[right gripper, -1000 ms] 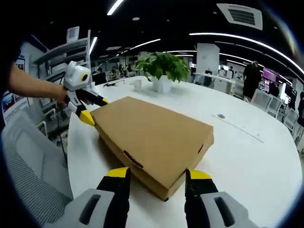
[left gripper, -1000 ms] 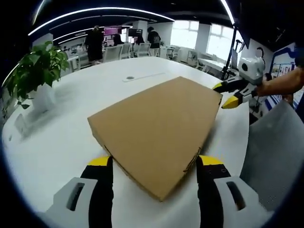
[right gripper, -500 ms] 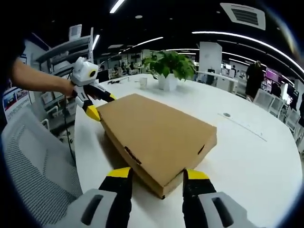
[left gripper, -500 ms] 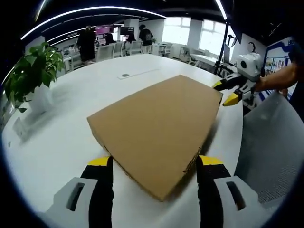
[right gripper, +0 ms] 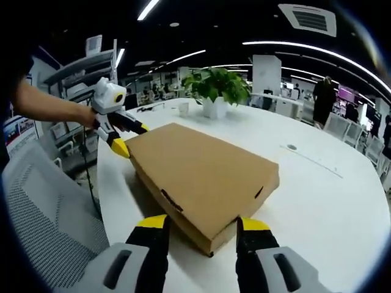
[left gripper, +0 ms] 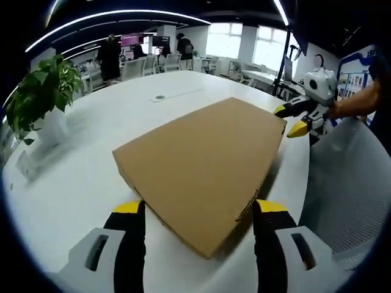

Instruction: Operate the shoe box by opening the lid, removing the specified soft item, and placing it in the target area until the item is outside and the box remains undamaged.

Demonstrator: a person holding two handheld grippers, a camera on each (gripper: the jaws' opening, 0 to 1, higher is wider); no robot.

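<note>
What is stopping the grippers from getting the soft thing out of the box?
The shut lid of the shoe box is in the way. The left gripper and right gripper both reach a box corner with open fingers.

right gripper (right gripper: 198, 221) | has crept closer to the near corner of the cardboard box (right gripper: 201, 172), which now sits just inside its spread jaws | left gripper (left gripper: 198, 205) | barely shifted at the opposite corner | lid flat, unchanged
</note>
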